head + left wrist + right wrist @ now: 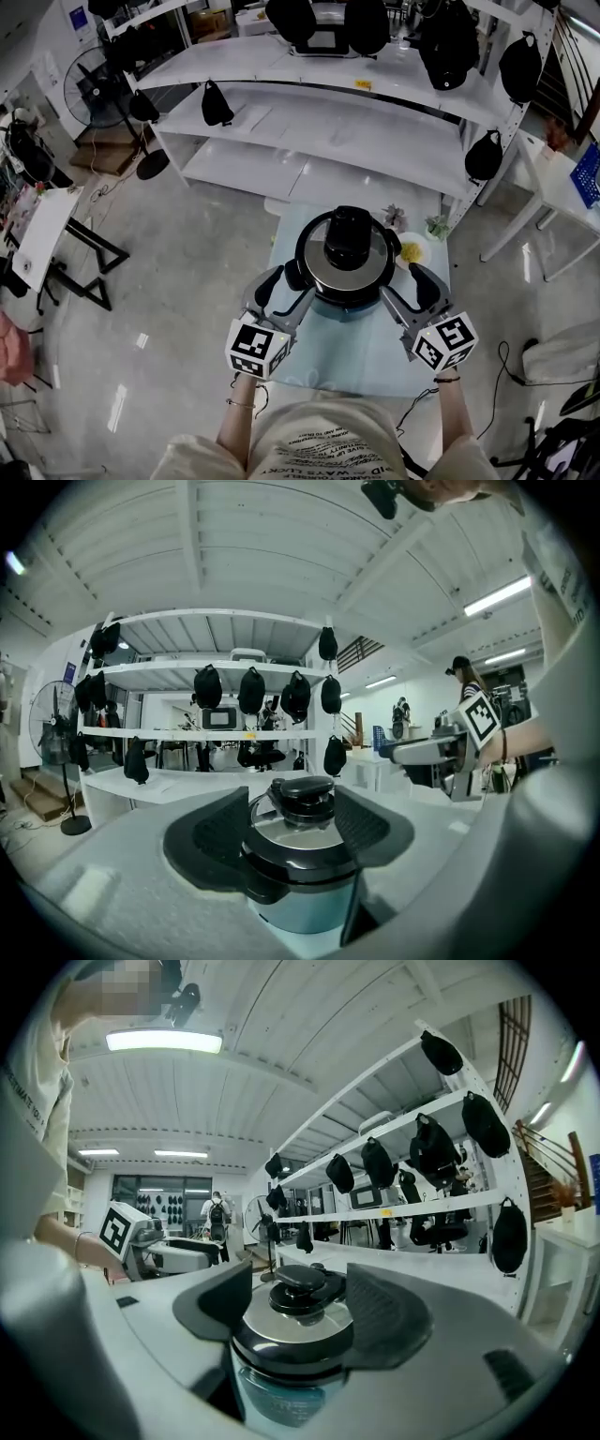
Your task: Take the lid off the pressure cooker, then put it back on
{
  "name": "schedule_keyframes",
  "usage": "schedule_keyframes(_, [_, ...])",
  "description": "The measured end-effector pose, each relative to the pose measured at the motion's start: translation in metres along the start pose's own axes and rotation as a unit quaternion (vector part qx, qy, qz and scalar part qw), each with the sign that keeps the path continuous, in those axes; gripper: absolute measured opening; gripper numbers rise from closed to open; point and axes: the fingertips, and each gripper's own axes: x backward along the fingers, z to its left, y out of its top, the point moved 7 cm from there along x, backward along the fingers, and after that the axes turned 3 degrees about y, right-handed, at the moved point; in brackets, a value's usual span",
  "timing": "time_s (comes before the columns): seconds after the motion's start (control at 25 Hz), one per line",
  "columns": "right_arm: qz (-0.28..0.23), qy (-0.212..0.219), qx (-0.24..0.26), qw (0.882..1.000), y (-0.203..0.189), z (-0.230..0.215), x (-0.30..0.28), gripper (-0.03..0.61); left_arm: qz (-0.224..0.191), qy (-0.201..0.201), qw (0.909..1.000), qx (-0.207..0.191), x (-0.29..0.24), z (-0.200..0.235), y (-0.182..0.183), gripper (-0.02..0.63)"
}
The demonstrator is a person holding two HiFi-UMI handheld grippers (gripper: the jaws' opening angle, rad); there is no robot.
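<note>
Table [349, 361], pale blue, before you; pressure cooker [343, 281] standing on it, lid [345, 246] seated on top; your left gripper [283, 281] close at its left flank, jaws wide apart, holding nothing; your right gripper [405, 291] close at its right, likewise spread and empty.

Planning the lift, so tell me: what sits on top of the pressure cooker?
Its steel lid with a black knob sits on the pressure cooker. The lid covers whatever is inside the pot.

head view overhead; gripper views level, close; common pressure cooker [345, 258]
</note>
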Motion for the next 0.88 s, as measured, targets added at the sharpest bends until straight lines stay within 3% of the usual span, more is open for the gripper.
schedule_keyframes(0.28, [0.024,0.050,0.005,0.998,-0.001,-0.022,-0.034,0.296,0.032,-0.023,0.9991,-0.016,-0.039,0.007,-0.001,0.270])
schedule_keyframes(0.52, [0.052,0.116,0.033,0.991,0.000,-0.030,-0.062,0.296,0.055,-0.088,0.9941,-0.032,-0.074,0.020,0.002,0.270])
schedule_keyframes(0.76, [0.073,0.168,0.036,0.982,-0.003,-0.039,-0.083,0.304,0.093,-0.176,0.9751,-0.097,-0.105,0.024,0.007,0.279])
schedule_keyframes(0.88, [0.086,0.191,0.038,0.977,-0.005,-0.038,-0.091,0.307,0.113,-0.217,0.9607,-0.131,-0.115,0.023,0.008,0.279])
